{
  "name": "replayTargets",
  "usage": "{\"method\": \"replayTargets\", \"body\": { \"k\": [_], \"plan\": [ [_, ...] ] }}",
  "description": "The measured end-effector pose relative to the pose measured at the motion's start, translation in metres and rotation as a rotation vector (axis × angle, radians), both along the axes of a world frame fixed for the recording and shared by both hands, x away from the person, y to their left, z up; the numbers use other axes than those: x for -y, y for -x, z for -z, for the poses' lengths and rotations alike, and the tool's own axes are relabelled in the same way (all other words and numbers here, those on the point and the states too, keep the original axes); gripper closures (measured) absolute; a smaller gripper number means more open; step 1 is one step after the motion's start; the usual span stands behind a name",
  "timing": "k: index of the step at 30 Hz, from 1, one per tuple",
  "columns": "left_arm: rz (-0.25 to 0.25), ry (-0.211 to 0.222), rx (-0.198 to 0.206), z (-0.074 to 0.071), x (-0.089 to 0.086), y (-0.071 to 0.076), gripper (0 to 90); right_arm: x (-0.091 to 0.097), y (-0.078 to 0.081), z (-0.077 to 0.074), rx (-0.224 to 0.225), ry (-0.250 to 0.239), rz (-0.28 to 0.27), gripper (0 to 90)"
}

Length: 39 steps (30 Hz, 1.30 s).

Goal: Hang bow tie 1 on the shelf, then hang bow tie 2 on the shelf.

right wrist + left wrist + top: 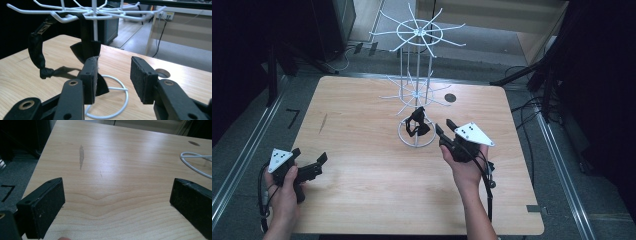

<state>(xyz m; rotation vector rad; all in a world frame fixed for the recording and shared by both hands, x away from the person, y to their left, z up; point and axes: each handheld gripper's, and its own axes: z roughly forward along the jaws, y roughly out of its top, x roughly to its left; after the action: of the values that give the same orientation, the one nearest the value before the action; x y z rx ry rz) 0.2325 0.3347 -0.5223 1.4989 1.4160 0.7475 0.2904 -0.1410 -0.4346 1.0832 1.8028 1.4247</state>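
On the table [362,165], roughly mid-width and toward the far edge, stands a white wire rack [417,90] w/ two tiers of hooks and a ring base [404,137]. A black strap [418,124] hangs from a hook of the lower tier, drooping over the ring base. Right gripper view: strap [37,47] loops from the hooks at upper left, knotted end lower down, another part hanging straight by the rack's post, just beyond the left jaw.

Right gripper [443,131] sits just right of the ring base, near the strap, jaws pointing at it. Jaws apart, nothing btwn them; strap is ahead of and beside the left jaw, whether it brushes the pad can't be told. Right gripper [113,75] pads show bare table and a bit of the white ring in the gap.

Left gripper [309,159] is well apart, near the table's near-left corner, held in the person's hand. Jaws wide apart over bare wood; left gripper [117,197] view has a grey scuff mark [81,156] ahead and the ring base edge at far right.

Round cable hole [450,98] lies toward the far-right corner, behind the rack. Nothing stands btwn right gripper and strap except the rack's own wires and post.
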Motion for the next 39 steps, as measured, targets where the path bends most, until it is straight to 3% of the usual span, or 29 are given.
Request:
{"method": "replayTargets", "body": {
  "k": [11,24,39],
  "plan": [
    [-0.003,-0.002,0.002,0.0,0.001,0.0,0.2,0.028,0.006,0.011,-0.023,0.016,0.046,54.5],
    [-0.004,-0.004,-0.002,0.0,0.001,0.0,0.2,0.058,0.007,0.023,-0.05,0.002,0.112,53.0],
    [0.001,-0.011,-0.003,0.0,0.001,0.001,0.2,0.095,-0.002,0.065,-0.155,0.007,0.234,52.1]
  ]
}}
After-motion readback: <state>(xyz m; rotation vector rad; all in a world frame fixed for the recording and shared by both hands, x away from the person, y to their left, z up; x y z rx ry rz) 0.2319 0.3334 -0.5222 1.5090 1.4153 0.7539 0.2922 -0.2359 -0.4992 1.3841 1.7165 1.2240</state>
